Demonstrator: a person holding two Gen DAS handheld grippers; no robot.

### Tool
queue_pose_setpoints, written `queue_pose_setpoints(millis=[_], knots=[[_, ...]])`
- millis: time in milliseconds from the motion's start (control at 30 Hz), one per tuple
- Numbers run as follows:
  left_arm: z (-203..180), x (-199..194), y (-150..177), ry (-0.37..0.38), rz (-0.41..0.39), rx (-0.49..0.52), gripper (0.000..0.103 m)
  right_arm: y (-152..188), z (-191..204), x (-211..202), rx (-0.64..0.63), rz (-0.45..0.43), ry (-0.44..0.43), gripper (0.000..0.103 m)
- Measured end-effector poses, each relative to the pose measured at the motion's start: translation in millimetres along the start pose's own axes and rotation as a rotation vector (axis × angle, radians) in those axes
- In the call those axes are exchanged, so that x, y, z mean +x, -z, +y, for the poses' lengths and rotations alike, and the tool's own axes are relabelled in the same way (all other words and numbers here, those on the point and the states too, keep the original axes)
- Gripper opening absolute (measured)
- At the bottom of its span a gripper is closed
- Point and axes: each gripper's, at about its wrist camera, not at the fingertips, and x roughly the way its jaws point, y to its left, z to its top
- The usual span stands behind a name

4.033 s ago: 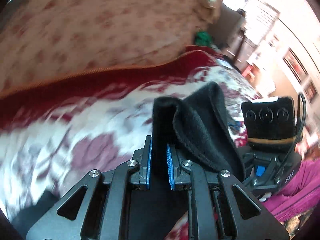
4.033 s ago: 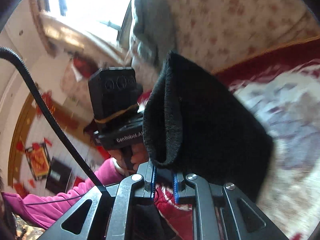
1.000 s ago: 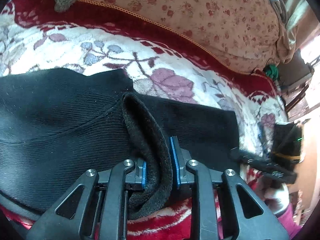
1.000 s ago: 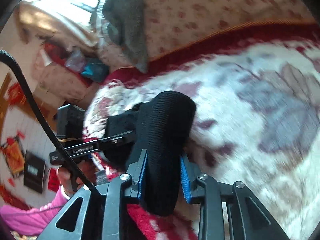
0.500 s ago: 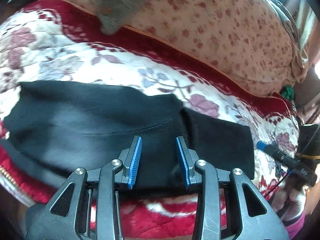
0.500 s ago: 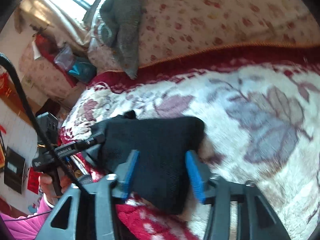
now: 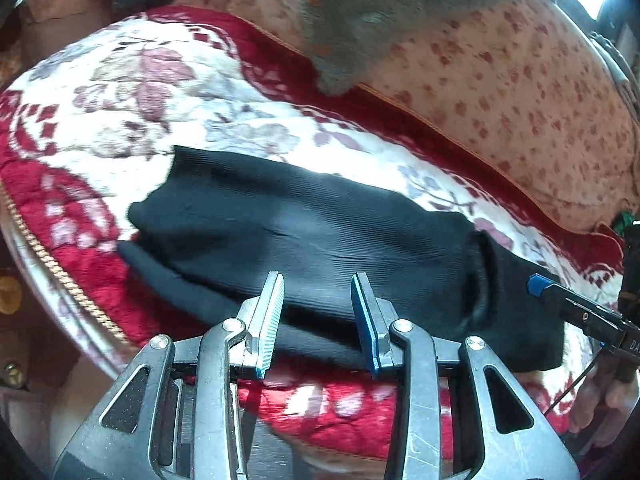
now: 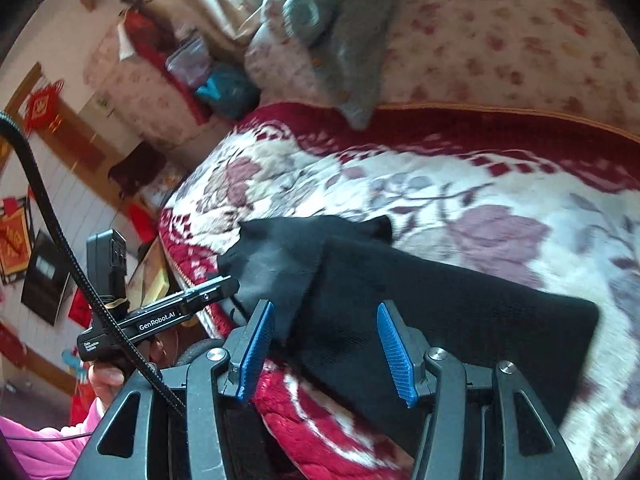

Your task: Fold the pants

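Note:
The black knit pants [image 7: 320, 232] lie folded into a long flat band on the red and white floral blanket [image 7: 160, 92], near its front edge. My left gripper [image 7: 320, 308] is open and empty, hovering just in front of the band's middle. The pants also show in the right wrist view [image 8: 440, 304], with a folded layer on top. My right gripper [image 8: 326, 344] is open and empty, just in front of the pants' right end. Each gripper's tip shows in the other's view, at the right edge [image 7: 538, 284] and at the left [image 8: 224, 286].
A floral cream quilt [image 7: 500, 68] is piled behind the blanket, with a grey garment [image 7: 352, 24] draped over it. The blanket's gold-trimmed edge [image 7: 52, 272] drops off in front. A pink-sleeved arm [image 8: 40, 440] shows at lower left. Room clutter [image 8: 152, 92] stands beyond the bed.
Both grippers have let go of the pants, opened and drawn back from the bed edge. The pants now lie flat on the blanket.

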Motion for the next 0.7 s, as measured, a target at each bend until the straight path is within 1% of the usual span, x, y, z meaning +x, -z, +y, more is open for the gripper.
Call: queue_pose_setpoints(millis=[133,367,533,567,600,633,700], knots=[[18,-2,1,-0.027,-0.003,-0.033,0.033,-10,20,28,-0.065,0.046,0.003,0.053],[49,-2,4,-0.076,0.002,-0.097,0.033,-27,43,75,-0.11,0.112,-0.033,0.053],[79,2,7,-0.061,0.031,-0.213,0.033,-44,62,109,-0.157,0.152,-0.046,0.053],[88,3,8,-0.054,0.037,-0.253,0.033,-48,67,118,-0.175,0.161,-0.043,0.053],[92,3,10,-0.051,0.041,-0.276,0.037,-52,71,126,-0.187,0.168,-0.042,0.053],[97,3,10,-0.044,0.042,-0.294,0.043,-54,73,131,-0.193,0.173,-0.043,0.053],[108,4,12,-0.032,0.04,-0.341,0.05,-62,82,148,-0.213,0.191,-0.054,0.053]])
